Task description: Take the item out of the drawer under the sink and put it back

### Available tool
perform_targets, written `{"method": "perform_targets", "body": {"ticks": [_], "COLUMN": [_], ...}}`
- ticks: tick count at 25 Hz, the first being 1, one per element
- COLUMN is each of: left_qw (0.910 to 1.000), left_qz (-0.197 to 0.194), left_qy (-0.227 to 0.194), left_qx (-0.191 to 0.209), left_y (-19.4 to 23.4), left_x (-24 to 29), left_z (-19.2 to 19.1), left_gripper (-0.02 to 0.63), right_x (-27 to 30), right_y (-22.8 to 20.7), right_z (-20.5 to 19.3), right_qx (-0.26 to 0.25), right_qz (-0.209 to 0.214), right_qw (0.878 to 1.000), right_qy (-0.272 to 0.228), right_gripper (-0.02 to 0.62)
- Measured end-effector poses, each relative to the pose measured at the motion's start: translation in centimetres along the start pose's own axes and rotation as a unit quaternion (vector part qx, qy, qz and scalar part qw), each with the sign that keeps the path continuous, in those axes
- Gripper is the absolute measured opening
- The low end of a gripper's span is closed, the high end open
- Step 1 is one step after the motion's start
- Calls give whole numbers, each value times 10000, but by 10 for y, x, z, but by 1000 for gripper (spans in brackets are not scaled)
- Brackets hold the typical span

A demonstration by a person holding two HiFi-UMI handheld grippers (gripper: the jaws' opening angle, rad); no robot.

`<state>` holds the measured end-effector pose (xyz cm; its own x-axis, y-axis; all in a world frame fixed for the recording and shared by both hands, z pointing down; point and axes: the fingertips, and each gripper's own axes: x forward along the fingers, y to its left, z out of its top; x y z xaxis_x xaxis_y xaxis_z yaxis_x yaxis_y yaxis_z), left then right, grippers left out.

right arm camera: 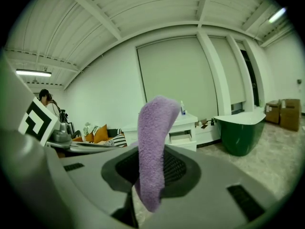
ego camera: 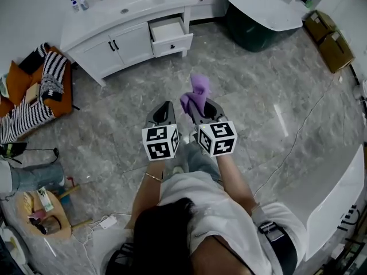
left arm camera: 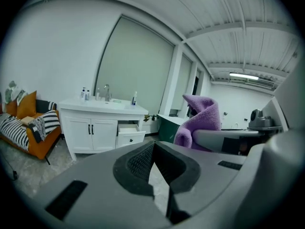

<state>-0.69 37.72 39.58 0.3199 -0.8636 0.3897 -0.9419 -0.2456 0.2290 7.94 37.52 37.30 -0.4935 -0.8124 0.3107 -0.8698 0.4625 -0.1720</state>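
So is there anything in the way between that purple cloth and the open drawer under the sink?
Nothing visible does. The right gripper holds the purple cloth, and only bare floor lies between it and the drawer, which stands pulled out of the cabinet.

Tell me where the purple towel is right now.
The purple towel is pinched in the right gripper at the head view's centre, well short of the open drawer under the sink.
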Motion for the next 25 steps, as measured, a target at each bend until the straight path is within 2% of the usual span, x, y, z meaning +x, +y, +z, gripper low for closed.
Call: {"method": "perform_targets", "body": {"ticks": [4, 11, 20, 25], "left_qw": [10000, 9997, 9982, 9977], "left_qz": [36, 209, 544, 575], "left_qy": [1, -35, -25, -54], "left_qx": [-86, -138, -234, -344], "left_y": [1, 2, 6, -3], "left_x": [36, 86, 131, 160], "left_z": [17, 46, 62, 71], "left_gripper": [3, 3, 3, 3], "right_x": [30, 73, 110, 125], "right_y": [-26, -64, -103, -125], "right_z": [10, 31, 42, 52], "right_qx": [110, 2, -37, -27], "right_qz": [130, 249, 406, 539], "right_qw": [9998, 9995, 9986, 9980], "right_qy": [60, 184, 348, 336], "right_gripper": [92, 93, 92, 92]}}
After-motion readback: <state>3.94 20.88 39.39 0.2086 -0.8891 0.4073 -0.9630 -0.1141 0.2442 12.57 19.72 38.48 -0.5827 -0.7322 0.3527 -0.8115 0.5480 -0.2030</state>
